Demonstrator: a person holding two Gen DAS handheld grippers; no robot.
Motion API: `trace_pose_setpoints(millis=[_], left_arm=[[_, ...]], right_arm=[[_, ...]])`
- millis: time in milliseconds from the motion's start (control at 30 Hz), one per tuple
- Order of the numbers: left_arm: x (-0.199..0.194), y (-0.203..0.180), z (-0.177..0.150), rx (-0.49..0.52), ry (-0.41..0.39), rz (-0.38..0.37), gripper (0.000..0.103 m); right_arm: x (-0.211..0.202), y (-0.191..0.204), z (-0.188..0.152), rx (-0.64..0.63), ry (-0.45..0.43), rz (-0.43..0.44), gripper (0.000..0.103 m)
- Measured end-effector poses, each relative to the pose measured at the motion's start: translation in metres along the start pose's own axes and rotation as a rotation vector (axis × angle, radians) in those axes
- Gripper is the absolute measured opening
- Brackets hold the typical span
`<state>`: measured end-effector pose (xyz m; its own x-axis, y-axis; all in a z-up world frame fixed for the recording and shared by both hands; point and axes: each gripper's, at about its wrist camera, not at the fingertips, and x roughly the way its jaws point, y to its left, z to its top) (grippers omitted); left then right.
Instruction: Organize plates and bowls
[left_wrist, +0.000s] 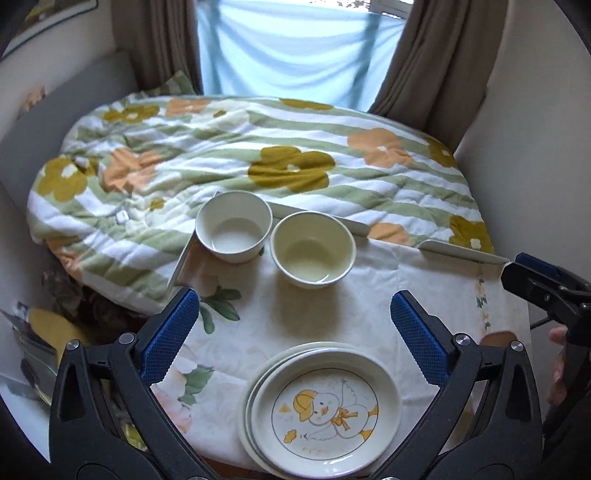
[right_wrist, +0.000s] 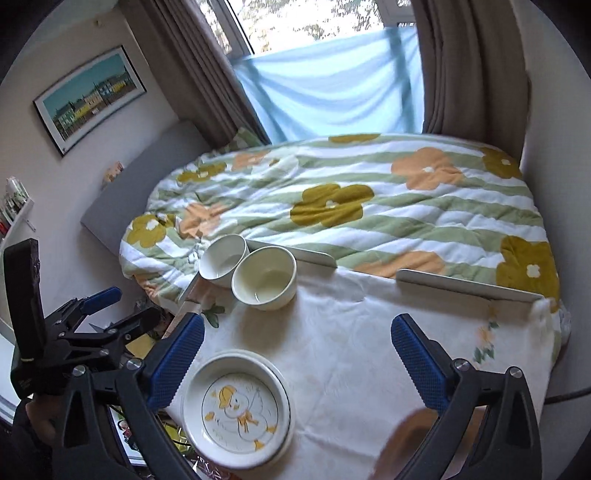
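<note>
Two cream bowls stand side by side at the far edge of the table: a smaller one on the left and a wider one on its right. Near the front edge lies a stack of plates, the top one printed with a yellow duck. My left gripper hangs open above the stack, nothing between its blue pads. My right gripper is open too, over bare cloth to the right of the plates, and holds nothing.
A white floral cloth covers the table. Low white rails edge its far side. Behind lies a bed with a flowered quilt. A blurred brown shape sits at the front right. Clutter fills the floor at left.
</note>
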<state>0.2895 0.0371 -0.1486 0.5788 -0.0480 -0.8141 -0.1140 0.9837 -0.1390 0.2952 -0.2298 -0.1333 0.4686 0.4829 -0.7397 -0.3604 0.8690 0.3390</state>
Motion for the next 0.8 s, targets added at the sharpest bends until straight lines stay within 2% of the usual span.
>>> trace_pose_setpoints(millis=[133,200,300,367,433,467,500,600,700,800], left_arm=[[0.052,0.028,0.014,-0.088,0.092,-0.068,0.102],[0.077,0.036,0.019,-0.107,0.136,-0.091,0.096],[0.119,0.044,0.022,-0.142,0.214,-0.130,0.078],[0.142,0.046,0.024,-0.155,0.254,-0.153,0.069],[0.164,0.047,0.025,-0.159,0.289,-0.168,0.057],[0.174,0.047,0.026,-0.157,0.305,-0.174,0.054],[0.183,0.047,0.026,-0.155,0.319,-0.179,0.050],[0.205,0.046,0.028,-0.148,0.346,-0.190,0.047],[0.217,0.046,0.029,-0.135,0.361,-0.198,0.035],[0.223,0.043,0.031,-0.120,0.366,-0.204,0.030]], right_arm=[[0.061,0.000,0.020,0.038,0.095,0.014,0.101],[0.087,-0.002,0.024,0.052,0.129,0.007,0.100],[0.131,-0.006,0.027,0.091,0.191,0.002,0.087],[0.156,-0.010,0.025,0.129,0.233,0.012,0.072],[0.178,-0.014,0.022,0.156,0.269,0.003,0.066],[0.187,-0.016,0.021,0.164,0.282,-0.003,0.063],[0.192,-0.016,0.020,0.171,0.290,-0.004,0.061],[0.210,-0.018,0.019,0.192,0.311,0.010,0.060],[0.222,-0.016,0.019,0.183,0.329,0.011,0.060],[0.228,-0.014,0.019,0.178,0.329,0.035,0.060]])
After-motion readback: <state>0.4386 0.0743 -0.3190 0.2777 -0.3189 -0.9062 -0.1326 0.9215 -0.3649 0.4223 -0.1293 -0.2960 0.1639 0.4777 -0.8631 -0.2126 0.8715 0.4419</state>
